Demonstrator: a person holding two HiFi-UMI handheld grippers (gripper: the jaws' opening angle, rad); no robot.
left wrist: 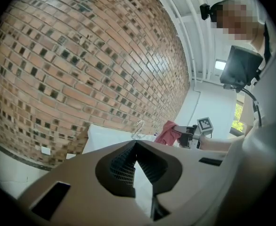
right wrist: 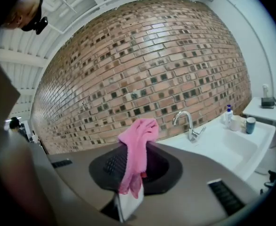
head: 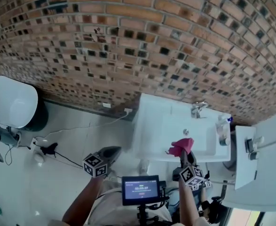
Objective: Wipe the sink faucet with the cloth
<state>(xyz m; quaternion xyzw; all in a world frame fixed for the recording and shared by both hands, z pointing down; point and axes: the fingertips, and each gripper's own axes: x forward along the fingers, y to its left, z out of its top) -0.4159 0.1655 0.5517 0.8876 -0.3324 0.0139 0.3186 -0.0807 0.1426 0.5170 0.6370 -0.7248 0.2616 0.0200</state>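
Faucet (head: 198, 109) sits at the back of the sink (head: 150, 126), by the brick wall. Nothing is touching it. Pink cloth (right wrist: 137, 147) is pinched in the right gripper (right wrist: 132, 173) jaws, over the sink's near side and well apart from the faucet. Left gripper (left wrist: 137, 147) jaws are together and empty, left of the sink. My read: cloth pickup done, approach and wiping all left.

Pink cloth (right wrist: 137, 149), white sink (head: 152, 121), chrome faucet (right wrist: 187, 121), red-brown brick wall (head: 128, 41)

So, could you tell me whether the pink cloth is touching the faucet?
Apart. The right gripper view shows brick wall between the cloth and the faucet.
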